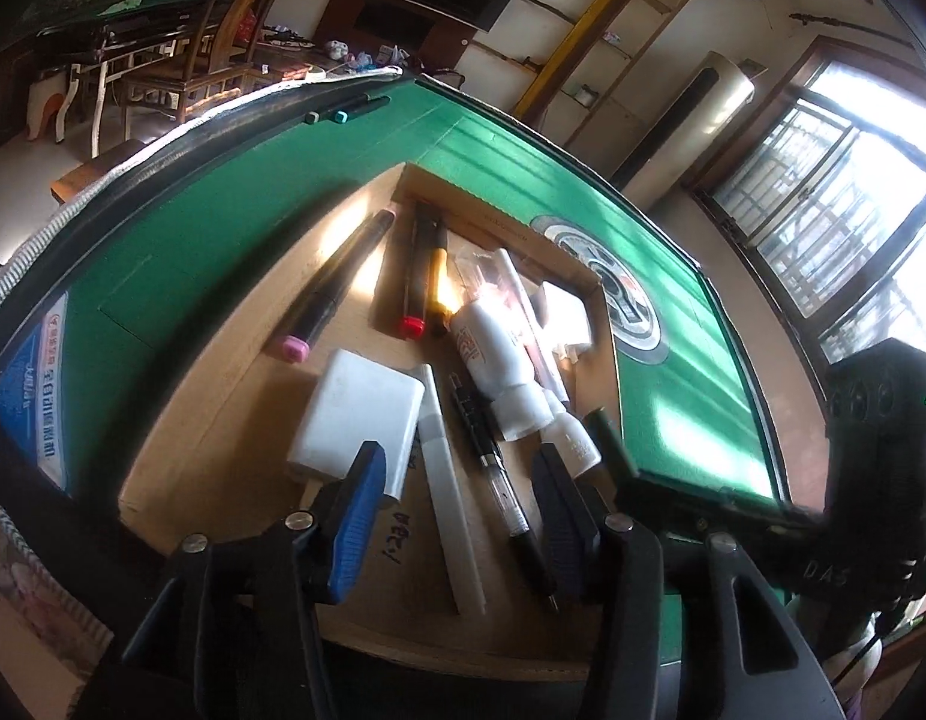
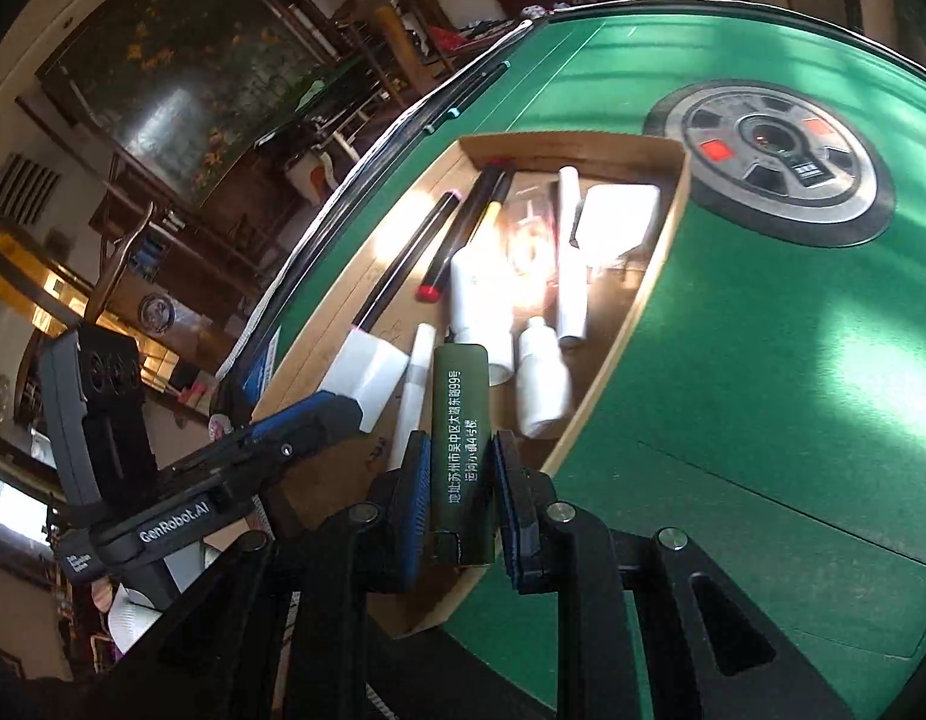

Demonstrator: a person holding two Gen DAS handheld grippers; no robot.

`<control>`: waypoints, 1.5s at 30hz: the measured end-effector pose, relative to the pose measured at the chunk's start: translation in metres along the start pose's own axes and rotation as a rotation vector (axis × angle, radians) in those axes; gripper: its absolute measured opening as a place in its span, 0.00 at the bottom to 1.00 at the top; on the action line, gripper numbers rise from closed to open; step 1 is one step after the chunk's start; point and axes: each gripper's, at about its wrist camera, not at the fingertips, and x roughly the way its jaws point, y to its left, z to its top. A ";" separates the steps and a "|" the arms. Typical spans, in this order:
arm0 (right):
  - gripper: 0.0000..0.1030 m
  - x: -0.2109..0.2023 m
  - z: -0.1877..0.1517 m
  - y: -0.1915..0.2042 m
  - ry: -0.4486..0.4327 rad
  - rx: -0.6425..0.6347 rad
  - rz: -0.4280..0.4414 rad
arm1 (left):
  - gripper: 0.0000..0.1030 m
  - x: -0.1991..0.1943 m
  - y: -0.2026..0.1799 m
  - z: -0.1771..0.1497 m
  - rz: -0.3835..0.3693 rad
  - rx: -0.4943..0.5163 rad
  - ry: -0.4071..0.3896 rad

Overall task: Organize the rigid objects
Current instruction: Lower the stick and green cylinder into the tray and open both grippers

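Observation:
My left gripper [image 1: 457, 516] is open, low over the near end of a shallow cardboard tray [image 1: 181, 468]. A white pen [image 1: 448, 492] and a black pen [image 1: 505, 474] lie in the tray between its fingers, untouched. A white block [image 1: 355, 414] sits by the left finger. My right gripper [image 2: 463, 504] is shut on a dark green bar with white print [image 2: 460, 438], held above the tray's near end [image 2: 643, 300]. Also in the tray are a pink-capped marker [image 1: 331, 282], a red-capped marker [image 1: 415, 276], a white bottle [image 1: 493, 354] and a smaller bottle [image 2: 541, 384].
The tray lies on a green felt table [image 2: 763, 360] with a round centre disc [image 2: 781, 162]. Two dark markers [image 1: 343, 111] rest at the table's far rim, outside the tray. Chairs and furniture stand beyond it, and a window is at the right.

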 end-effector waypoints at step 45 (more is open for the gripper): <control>0.61 -0.008 -0.026 0.022 -0.137 -0.124 -0.156 | 0.86 -0.023 -0.016 0.003 0.453 0.202 -0.182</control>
